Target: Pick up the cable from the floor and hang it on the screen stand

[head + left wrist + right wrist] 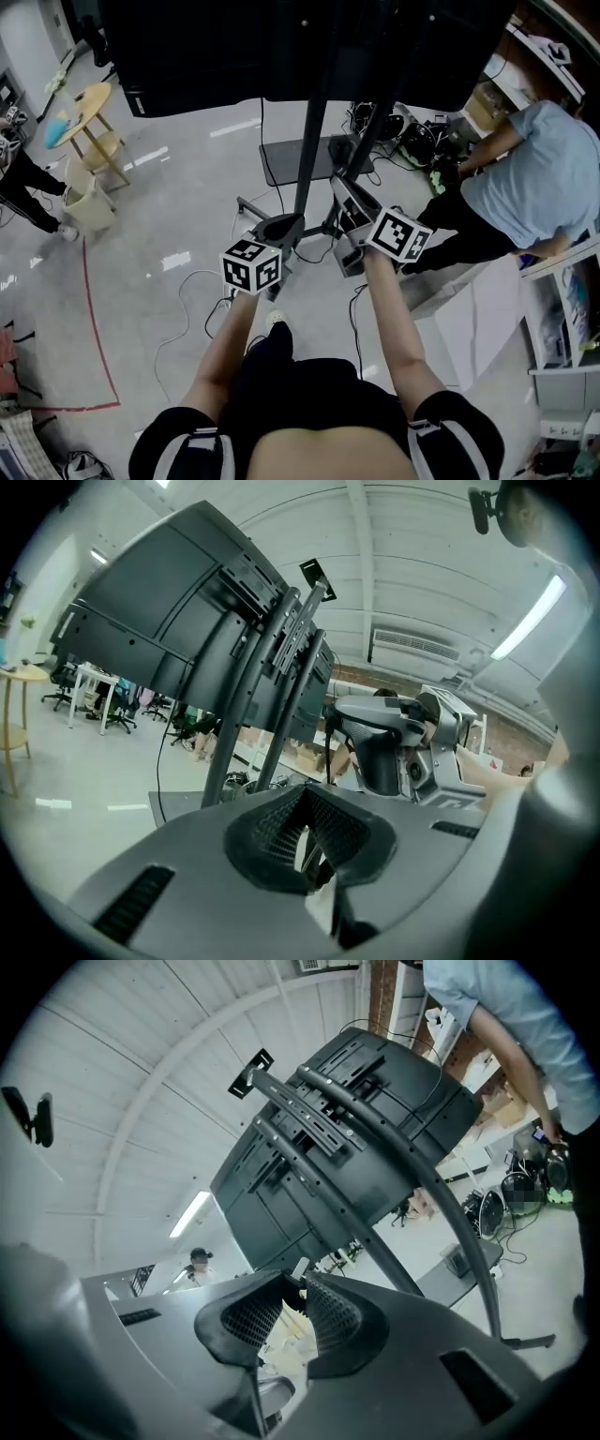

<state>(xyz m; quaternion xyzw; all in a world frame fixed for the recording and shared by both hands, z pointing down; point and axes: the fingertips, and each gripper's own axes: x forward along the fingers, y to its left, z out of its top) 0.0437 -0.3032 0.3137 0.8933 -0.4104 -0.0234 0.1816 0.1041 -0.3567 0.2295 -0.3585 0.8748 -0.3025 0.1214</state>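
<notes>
Glossy grey floor (159, 178) spreads beneath a large black flat screen (281, 47) on its black metal stand (309, 141). Both grippers are held level before the stand's posts. The left gripper (302, 794) has its jaws nearly together on a thin white cable (302, 841). The right gripper (292, 1281) pinches white cable too, an end poking past its pads. More white cable loops on the floor at lower left.

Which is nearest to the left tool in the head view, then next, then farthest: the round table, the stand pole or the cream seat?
1. The stand pole, right ahead of the left tool.
2. The cream seat, on the floor off to the left.
3. The round table, further back at the far left.
</notes>
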